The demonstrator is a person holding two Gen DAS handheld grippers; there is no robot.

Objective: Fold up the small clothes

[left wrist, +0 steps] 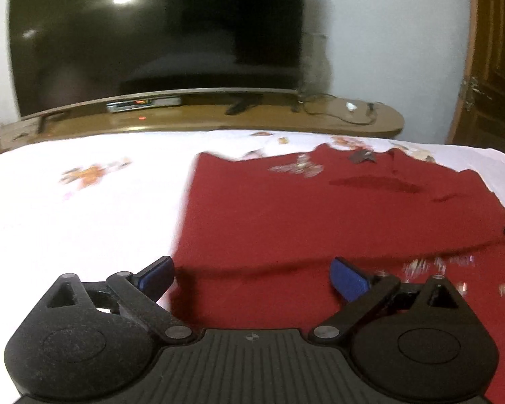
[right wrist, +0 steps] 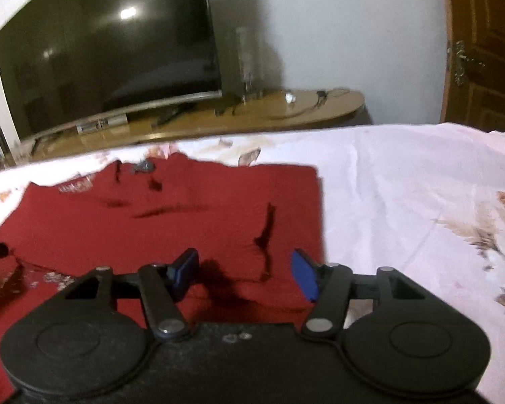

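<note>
Both claws, left claw (left wrist: 252, 277) and right claw (right wrist: 244, 274), stand open and empty over the red garment (left wrist: 320, 208) on the bed (left wrist: 84, 202); fold laid, next regrip an edge.

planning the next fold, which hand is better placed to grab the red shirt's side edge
Left. The left gripper has open fingers straddling the red cloth shirt's side edge on the white floral bedsheet. The right gripper hovers open, inside its edge.
</note>
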